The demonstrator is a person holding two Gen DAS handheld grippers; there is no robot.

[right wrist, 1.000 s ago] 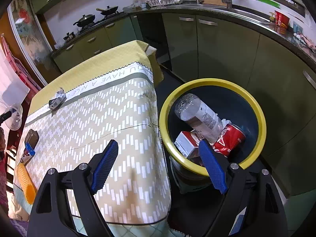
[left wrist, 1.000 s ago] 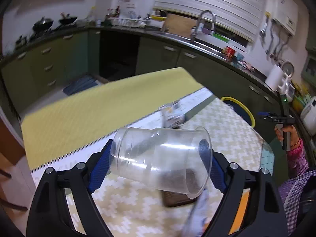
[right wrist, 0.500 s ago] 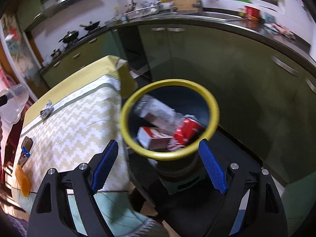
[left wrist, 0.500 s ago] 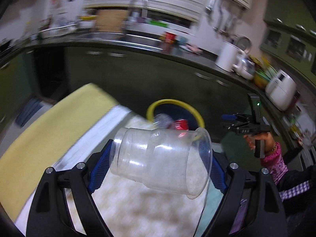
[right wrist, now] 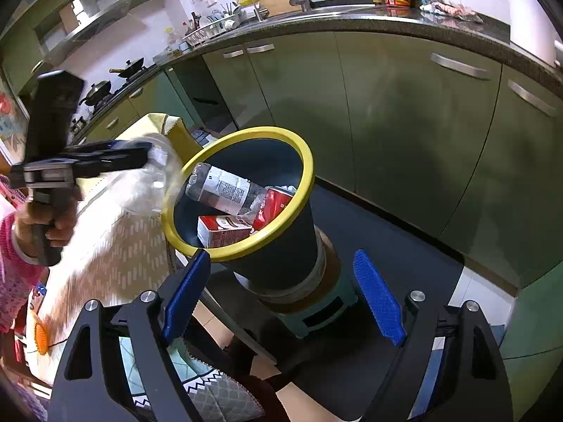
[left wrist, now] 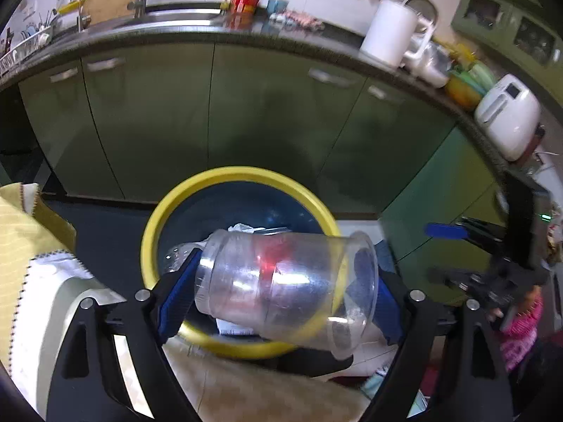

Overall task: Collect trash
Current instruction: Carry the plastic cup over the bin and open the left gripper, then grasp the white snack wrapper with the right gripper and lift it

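The left tongs (left wrist: 281, 292) pinch a clear plastic cup (left wrist: 281, 281) lying sideways, long axis crosswise, mouth pointing right, above the yellow-rimmed bin (left wrist: 176, 211) beside the counter's (right wrist: 116, 246) end. The right tongs (right wrist: 281, 295) stand spread, holding nothing.

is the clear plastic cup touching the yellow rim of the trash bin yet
Cannot tell. In the left wrist view the clear plastic cup, clamped in the left gripper, overlaps the trash bin's yellow rim. In the right wrist view it blurs beside the rim, showing neither gap nor contact.
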